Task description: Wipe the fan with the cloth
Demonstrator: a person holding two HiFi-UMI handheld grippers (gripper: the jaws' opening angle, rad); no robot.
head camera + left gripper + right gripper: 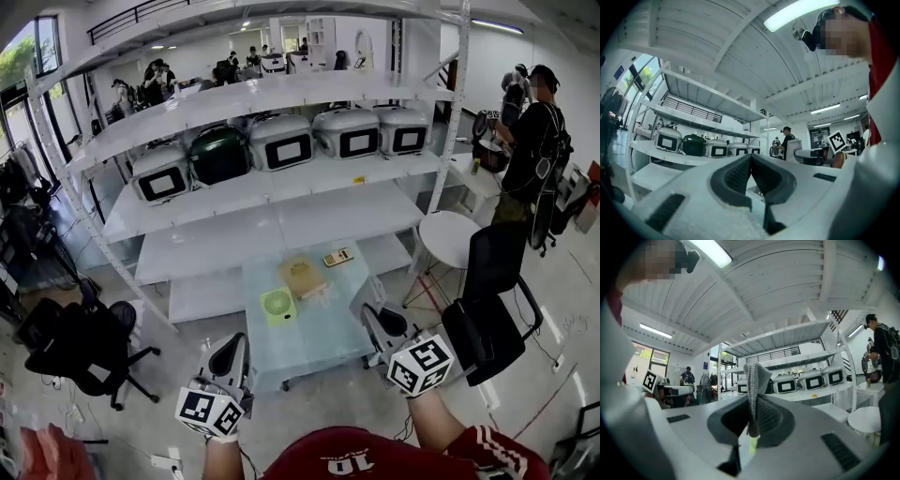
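Fan (278,306) stood well apart; left gripper (750,161) was pressed together empty, right gripper (753,425) pinched grey cloth (756,376), before wiping or after

Bright, even white light comes from ceiling strip lamps (797,14), one blown out to glare, plus daylight through the windows (23,56); shadows are soft, all views bow and darken at the edges, and the left tool (751,161) and right tool (753,404) look blurred up close.
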